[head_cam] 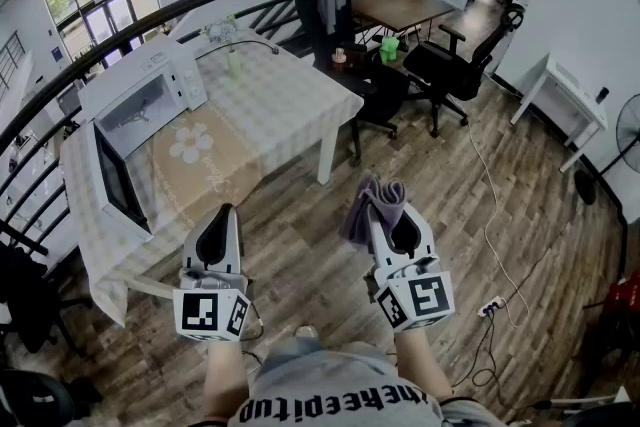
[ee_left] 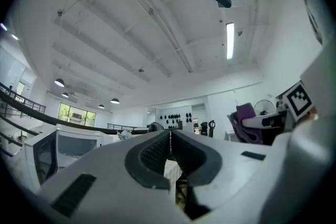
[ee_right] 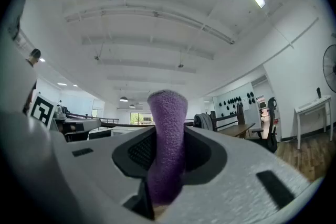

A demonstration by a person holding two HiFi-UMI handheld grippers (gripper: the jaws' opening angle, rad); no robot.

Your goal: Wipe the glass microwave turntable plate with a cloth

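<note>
Purple cloth (ee_right: 167, 134) sits pinched in your right gripper (head_cam: 392, 223) (left gripper (head_cam: 221, 220) has jaws together, empty), so walk closer to the microwave (head_cam: 145, 90) first.

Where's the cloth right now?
The purple cloth is clamped in the right gripper, right of centre in the head view. It is held over the wood floor, short of the table with the microwave.

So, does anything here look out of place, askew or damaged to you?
Nothing looks spilled or damaged. The microwave has its door standing wide open, and a power strip with loose cable lies on the wood floor off to the right. The right gripper is shut on the purple cloth.
</note>
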